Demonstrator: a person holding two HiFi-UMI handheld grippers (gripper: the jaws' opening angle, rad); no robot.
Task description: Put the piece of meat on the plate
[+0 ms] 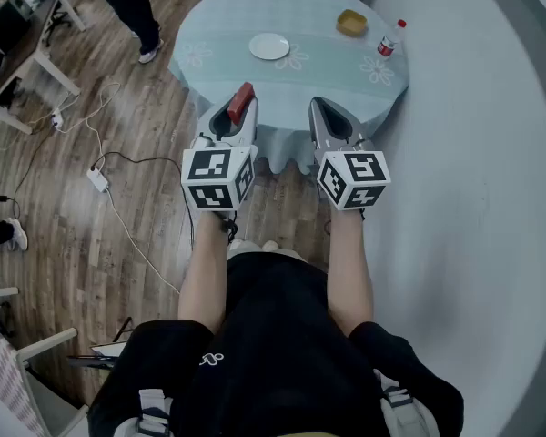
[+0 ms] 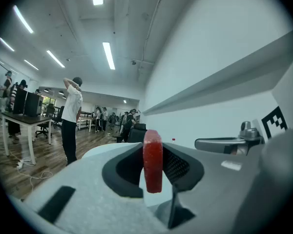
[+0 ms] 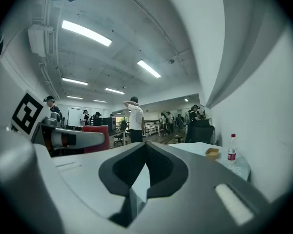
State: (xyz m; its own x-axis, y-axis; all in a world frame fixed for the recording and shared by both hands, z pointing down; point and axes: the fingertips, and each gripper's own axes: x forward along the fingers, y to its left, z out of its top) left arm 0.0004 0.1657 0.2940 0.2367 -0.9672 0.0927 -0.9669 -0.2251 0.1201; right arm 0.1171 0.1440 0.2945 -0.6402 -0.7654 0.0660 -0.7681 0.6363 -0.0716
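Note:
A flat red piece of meat (image 1: 243, 98) stands on edge between the jaws of my left gripper (image 1: 238, 109), which is shut on it. In the left gripper view the piece of meat (image 2: 153, 162) fills the gap in the left gripper (image 2: 153, 150). My right gripper (image 1: 317, 107) is held level beside it, shut with nothing in it; its jaws meet in the right gripper view (image 3: 145, 147). Both hang short of the round table (image 1: 227, 25). The white plate (image 1: 269, 46) lies near the table's middle, bare.
A tan bowl (image 1: 351, 23) and a red-labelled bottle (image 1: 391, 39) stand at the table's far right. A person (image 1: 132, 7) stands by the table's left. A desk (image 1: 36, 57) and floor cables with a power strip (image 1: 98, 180) lie left. A pale wall (image 1: 491, 198) runs along the right.

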